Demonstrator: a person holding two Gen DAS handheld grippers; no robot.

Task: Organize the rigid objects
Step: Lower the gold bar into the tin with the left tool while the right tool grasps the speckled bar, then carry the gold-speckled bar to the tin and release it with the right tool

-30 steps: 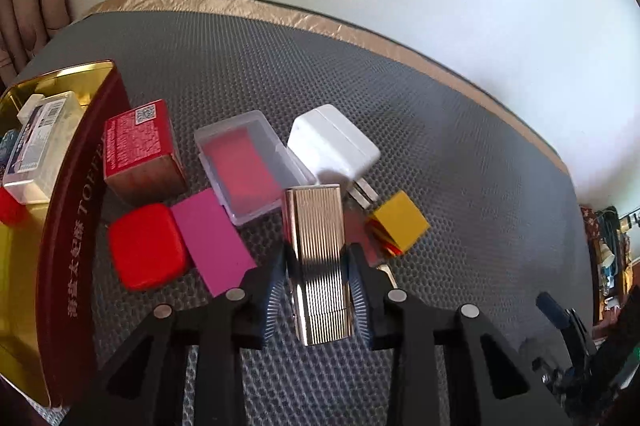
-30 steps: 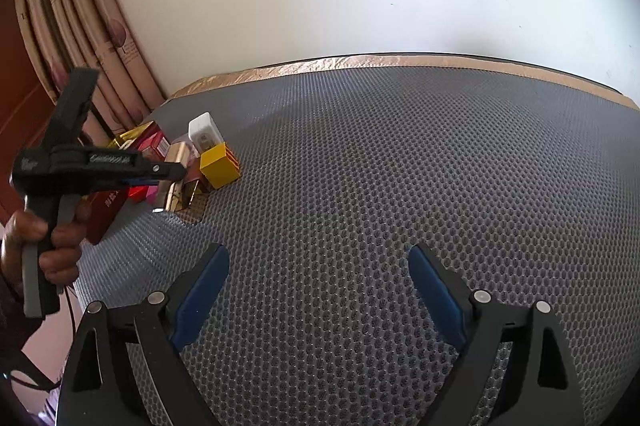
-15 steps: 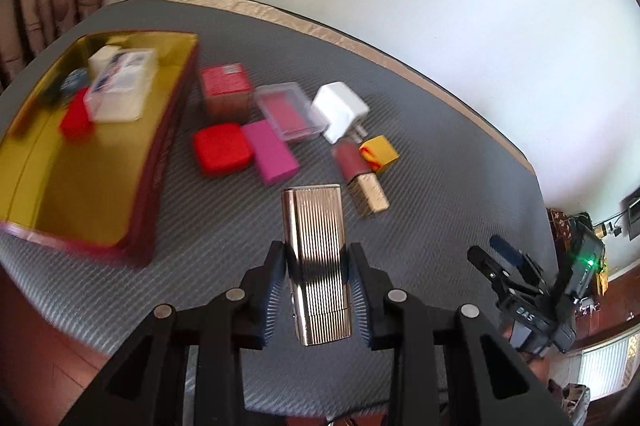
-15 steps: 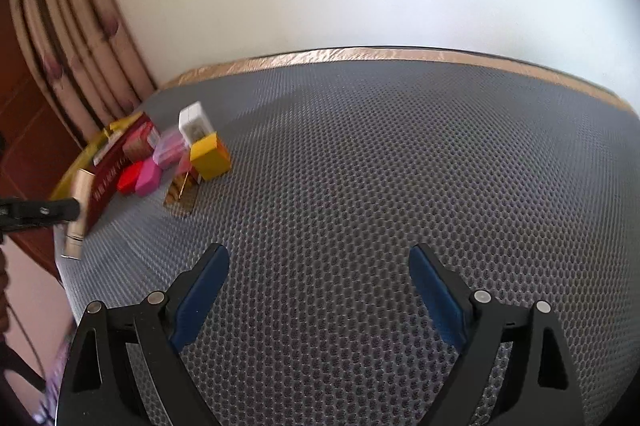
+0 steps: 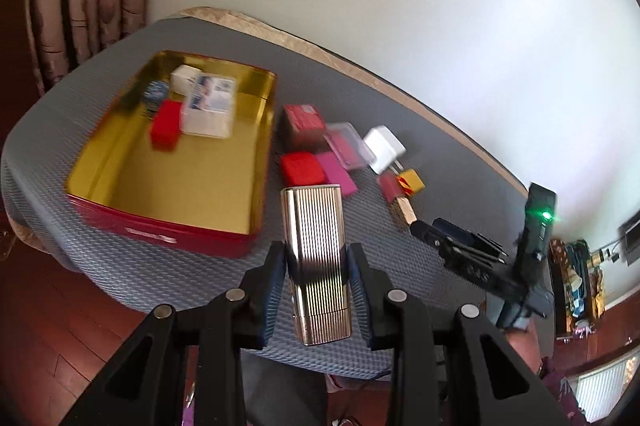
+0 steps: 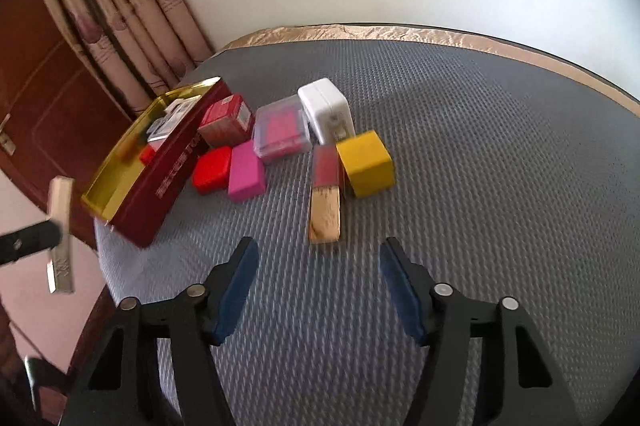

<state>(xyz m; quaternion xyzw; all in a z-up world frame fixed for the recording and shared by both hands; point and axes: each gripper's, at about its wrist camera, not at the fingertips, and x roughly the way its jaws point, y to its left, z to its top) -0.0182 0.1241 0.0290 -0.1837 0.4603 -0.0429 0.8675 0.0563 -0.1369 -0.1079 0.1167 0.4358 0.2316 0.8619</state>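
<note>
Carrying: left gripper [image 5: 316, 274], fingers clamped on the ribbed gold case [image 5: 316, 262], holds it clear of the counter [image 5: 200, 278] just this side of the red tin [image 5: 160, 232], likely for dropping in.
Tin: four items visible inside it.
Right of tin: eight loose items, bunched within reach.
Right gripper [image 6: 320, 290]: fingers apart, just been closing, nothing between; the gold-and-red stick [image 6: 326, 198] lies ahead.

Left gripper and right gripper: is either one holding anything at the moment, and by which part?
The left gripper is shut on the ribbed gold case, pads on its two long sides, near the lower half. The right gripper holds nothing; its jaws have just been closing on nothing.
</note>
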